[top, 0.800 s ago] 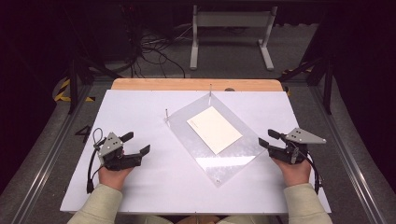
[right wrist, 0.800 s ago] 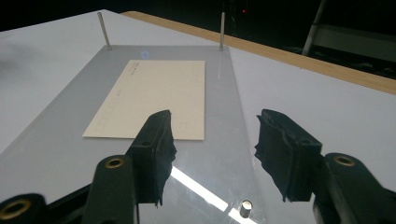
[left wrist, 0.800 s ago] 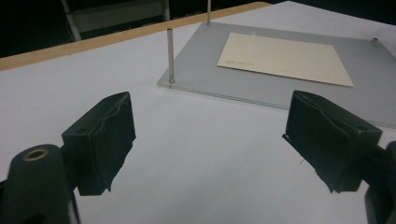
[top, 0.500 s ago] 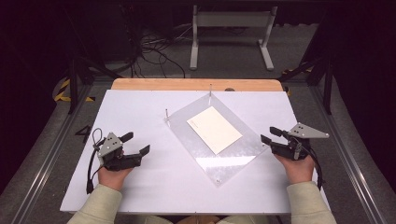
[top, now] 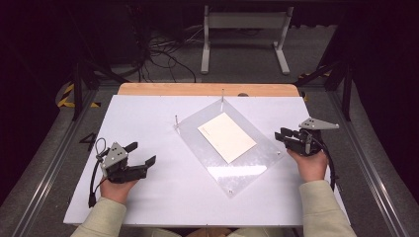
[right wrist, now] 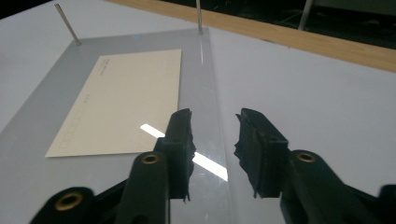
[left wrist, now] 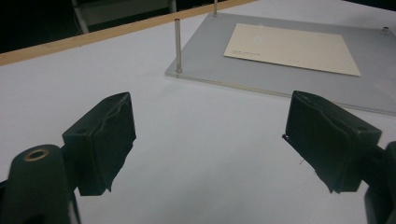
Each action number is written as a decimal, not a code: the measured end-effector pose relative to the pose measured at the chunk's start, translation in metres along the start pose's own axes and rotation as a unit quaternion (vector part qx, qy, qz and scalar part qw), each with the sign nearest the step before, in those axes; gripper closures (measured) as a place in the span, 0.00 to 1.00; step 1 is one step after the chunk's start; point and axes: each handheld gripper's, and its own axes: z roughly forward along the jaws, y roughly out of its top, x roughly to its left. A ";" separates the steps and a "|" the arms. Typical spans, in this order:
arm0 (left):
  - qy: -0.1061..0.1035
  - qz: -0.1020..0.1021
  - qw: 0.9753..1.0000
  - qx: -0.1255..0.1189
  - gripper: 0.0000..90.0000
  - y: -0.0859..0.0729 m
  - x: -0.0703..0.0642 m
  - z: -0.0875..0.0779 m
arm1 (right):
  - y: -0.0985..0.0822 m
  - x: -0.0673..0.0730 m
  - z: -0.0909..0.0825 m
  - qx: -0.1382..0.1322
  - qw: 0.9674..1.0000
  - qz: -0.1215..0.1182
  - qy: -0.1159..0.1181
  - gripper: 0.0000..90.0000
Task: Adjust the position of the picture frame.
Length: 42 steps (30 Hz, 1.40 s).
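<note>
Left gripper (top: 141, 154): held low over the white table (top: 148, 123), jaws spread wide, nothing but bare tabletop between them.
Right gripper (top: 282, 138): held at the right edge of the clear plate (top: 237, 170), jaws parted by a narrow gap, nothing clamped; in the right gripper view (right wrist: 214, 140), the plate's edge running through the gap between the jaws, contact with the plate not discernible.
Clear plate: flat on the table, turned diamond-wise, between the two grippers; well ahead of the left jaws in the left gripper view (left wrist: 280, 79), directly under and ahead of the right jaws.
Cream card (top: 227, 137): lying flat on the plate's upper half; ahead and to the left of the right jaws (right wrist: 121, 102), far ahead and right of the left jaws (left wrist: 292, 46).
Metal pins (top: 176, 120): two thin upright posts at the plate's far corners; one straight ahead of the left jaws (left wrist: 178, 44), both beyond the card from the right gripper.
Wooden strip (top: 207, 89): along the table's far edge, beyond plate and pins.
</note>
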 end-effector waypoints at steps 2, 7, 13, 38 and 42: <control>0.000 0.001 1.000 0.001 0.18 0.000 0.000 0.000 | 0.000 -0.001 0.002 0.004 1.000 -0.002 0.000 0.79; -0.001 -0.003 1.000 0.004 0.18 -0.001 0.000 0.001 | -0.006 -0.005 0.018 0.067 0.998 -0.006 -0.013 0.96; -0.005 -0.004 1.000 0.009 0.18 -0.001 0.000 0.001 | -0.012 -0.008 0.029 0.100 0.995 -0.011 -0.030 0.99; -0.003 0.000 1.000 0.019 0.19 -0.002 -0.001 0.003 | -0.024 -0.012 0.043 0.148 0.988 0.009 -0.036 1.00; -0.004 -0.002 1.000 0.018 0.19 -0.002 -0.001 0.004 | -0.023 -0.003 0.041 0.159 0.987 0.000 -0.021 1.00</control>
